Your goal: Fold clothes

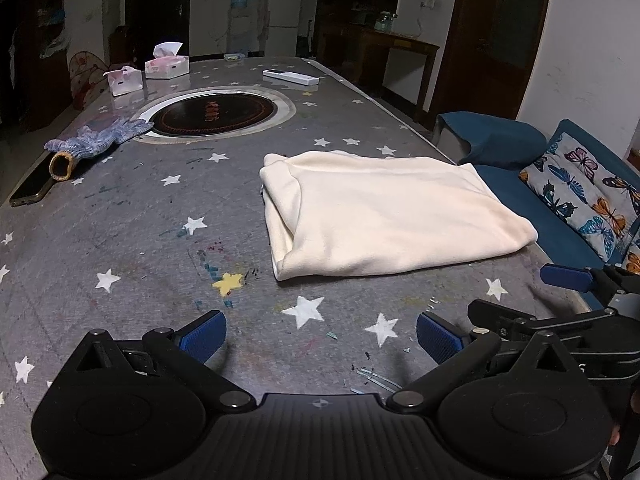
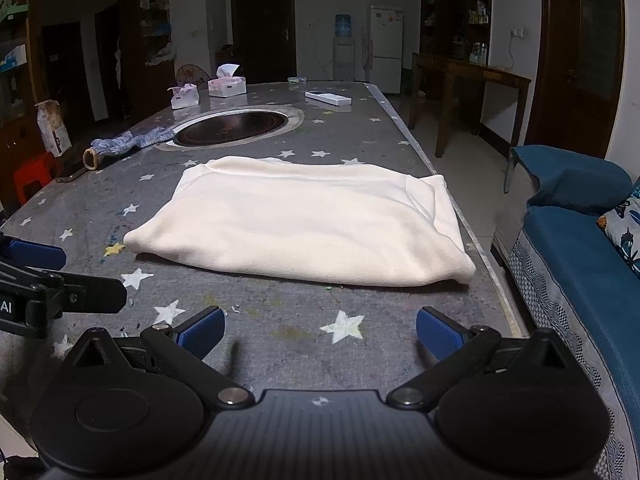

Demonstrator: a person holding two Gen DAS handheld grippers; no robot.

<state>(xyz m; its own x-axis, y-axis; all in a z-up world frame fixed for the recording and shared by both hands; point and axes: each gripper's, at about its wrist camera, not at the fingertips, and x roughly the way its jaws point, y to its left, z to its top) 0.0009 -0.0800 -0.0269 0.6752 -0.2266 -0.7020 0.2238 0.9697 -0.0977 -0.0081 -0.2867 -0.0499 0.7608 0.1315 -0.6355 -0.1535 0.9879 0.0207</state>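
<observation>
A cream garment (image 1: 384, 212) lies folded into a flat rectangle on the grey star-patterned table (image 1: 120, 240), close to the table's right edge. In the right wrist view the same cream garment (image 2: 304, 220) fills the middle of the table (image 2: 280, 336). My left gripper (image 1: 322, 336) is open, hovering over the bare tabletop short of the garment, nothing between its blue pads. My right gripper (image 2: 320, 334) is open too, just in front of the garment's near edge. Each view catches the other gripper at its side: the right gripper (image 1: 576, 280), the left gripper (image 2: 36, 256).
A round inset hotplate (image 1: 216, 114) sits mid-table with a blue knitted glove (image 1: 96, 138) and a phone (image 1: 30, 192) to its left. Tissue boxes (image 1: 166, 65) and a white remote (image 1: 291, 77) stand at the far end. A blue sofa (image 2: 580, 264) with a butterfly cushion (image 1: 588, 196) borders the right edge.
</observation>
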